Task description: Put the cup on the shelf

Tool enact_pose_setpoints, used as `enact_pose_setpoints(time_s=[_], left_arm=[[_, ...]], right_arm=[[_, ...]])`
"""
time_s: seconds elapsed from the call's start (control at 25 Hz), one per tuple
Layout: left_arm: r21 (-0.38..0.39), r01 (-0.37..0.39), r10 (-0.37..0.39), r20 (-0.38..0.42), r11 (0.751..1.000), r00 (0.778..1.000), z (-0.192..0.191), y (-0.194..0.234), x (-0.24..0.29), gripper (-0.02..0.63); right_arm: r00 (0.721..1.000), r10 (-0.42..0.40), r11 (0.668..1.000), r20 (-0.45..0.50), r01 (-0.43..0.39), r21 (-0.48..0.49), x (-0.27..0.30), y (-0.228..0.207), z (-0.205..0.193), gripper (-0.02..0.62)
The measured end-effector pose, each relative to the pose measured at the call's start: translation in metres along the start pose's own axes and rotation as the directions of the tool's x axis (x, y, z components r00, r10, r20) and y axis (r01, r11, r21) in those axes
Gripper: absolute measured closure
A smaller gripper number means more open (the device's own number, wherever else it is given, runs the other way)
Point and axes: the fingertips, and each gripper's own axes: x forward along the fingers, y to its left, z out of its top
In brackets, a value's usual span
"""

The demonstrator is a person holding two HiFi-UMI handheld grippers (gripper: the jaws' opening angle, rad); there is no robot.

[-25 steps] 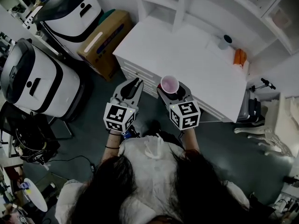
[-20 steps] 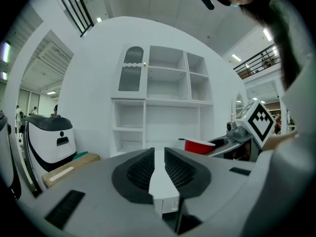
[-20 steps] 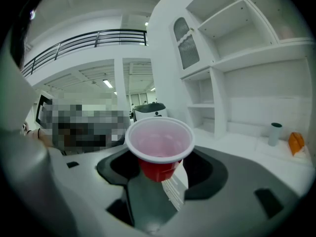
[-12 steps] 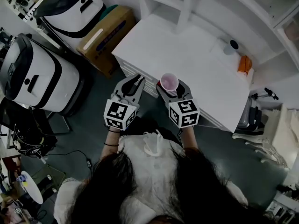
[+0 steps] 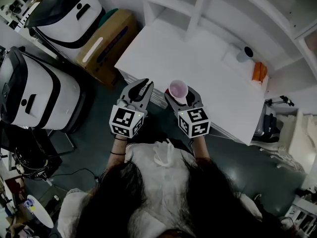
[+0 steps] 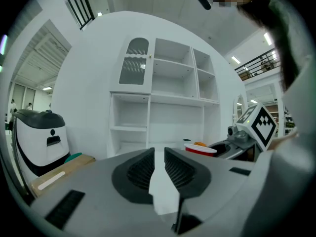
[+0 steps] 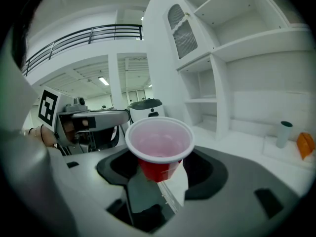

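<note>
Cup [image 5: 178,89] clamped in right tool [image 5: 182,95], over the near edge of the bench [image 5: 208,68].
Cup: red outside, pale inside, upright, mouth up. The right tool's jaws stand wide and grip its lower body. Left tool [image 5: 142,85]: just off the bench's near edge, beside the right tool, jaws seemingly all but together, nothing between them. Shelf [image 5: 198,4]: white, along the bench's far side. Grey cylinder [image 5: 243,53] and orange item [image 5: 256,72]: at the bench's far right end, kind unclear.
</note>
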Motion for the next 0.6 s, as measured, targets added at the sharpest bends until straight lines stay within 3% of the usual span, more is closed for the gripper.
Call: enact_pose_setpoints(time_s=[0.6], left_arm=[[-0.005, 0.164, -0.163, 0.01, 0.987, 0.986, 0.029, 0.139, 0.075, 0.534]], right_arm=[[0.988, -0.154, 0.988, 0.005, 0.153, 0.01, 0.131, -0.019, 0.079, 0.311]])
